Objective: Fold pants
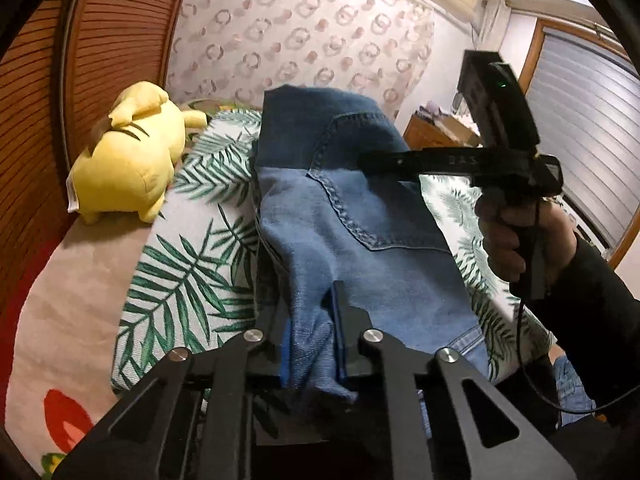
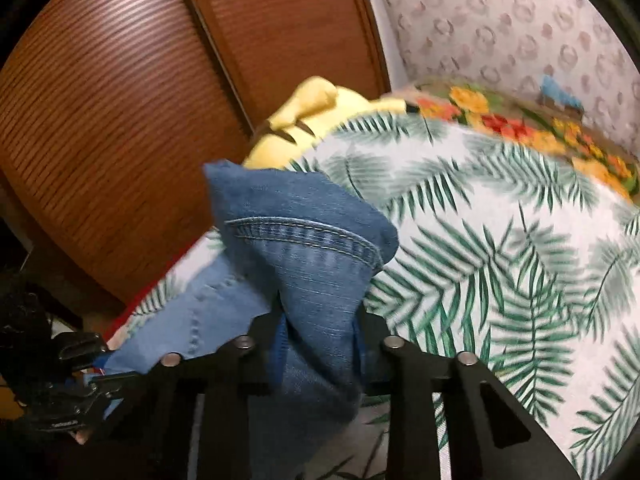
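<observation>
Blue jeans (image 1: 352,232) lie bunched on a palm-leaf bedcover (image 1: 188,272), darker denim at the far end and paler denim near me. My left gripper (image 1: 308,320) is shut on a fold of the pale denim at the near edge. In the same view a person's hand holds my right gripper (image 1: 364,160), whose black fingers reach in from the right over the dark part. In the right wrist view, the right gripper (image 2: 320,316) is shut on a raised bunch of the jeans (image 2: 312,240) with a stitched seam on top. How much cloth sits behind the jaws is hidden.
A yellow plush toy (image 1: 128,168) sits at the bed's far left, beside a brown louvred door (image 1: 100,40). A floral blanket (image 2: 520,128) runs along the patterned wall. A wooden dresser (image 1: 432,132) and a window with blinds (image 1: 580,140) stand at the right.
</observation>
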### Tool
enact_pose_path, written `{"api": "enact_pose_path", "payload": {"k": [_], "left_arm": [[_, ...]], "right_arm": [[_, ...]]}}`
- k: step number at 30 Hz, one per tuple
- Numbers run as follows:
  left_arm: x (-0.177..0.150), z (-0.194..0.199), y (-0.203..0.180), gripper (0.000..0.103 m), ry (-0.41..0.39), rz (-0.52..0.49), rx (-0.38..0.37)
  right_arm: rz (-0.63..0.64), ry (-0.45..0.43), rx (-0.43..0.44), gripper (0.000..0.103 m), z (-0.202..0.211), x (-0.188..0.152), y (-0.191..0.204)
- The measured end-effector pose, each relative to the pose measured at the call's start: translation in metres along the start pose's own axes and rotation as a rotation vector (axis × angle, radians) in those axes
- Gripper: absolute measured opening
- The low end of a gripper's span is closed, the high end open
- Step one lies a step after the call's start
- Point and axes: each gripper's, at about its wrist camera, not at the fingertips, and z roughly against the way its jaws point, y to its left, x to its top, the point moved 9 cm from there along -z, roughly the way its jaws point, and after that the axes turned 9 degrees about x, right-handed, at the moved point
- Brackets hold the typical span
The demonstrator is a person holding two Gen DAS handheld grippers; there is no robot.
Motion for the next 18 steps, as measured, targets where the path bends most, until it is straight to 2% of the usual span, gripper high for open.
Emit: {"api": "enact_pose_path", "payload": {"k": [4,8,18], "left_arm": [[0.020,0.009,0.008,0.016,-0.049,0.021,0.014],[0.047,0.008,0.023,0.016,-0.081,0.027,0.034],[0.124,-0.051,0.071,0.016,-0.070,0.021,0.089]], "right_arm": [[0.046,-0.067,0.017,0.022,0.014,0.025,0.018],[0.070,-0.109,0.030,0.022,0.020,0.047,0.020],[0.063,-0.142,-0.019,0.022,-0.038,0.109,-0.027]]}}
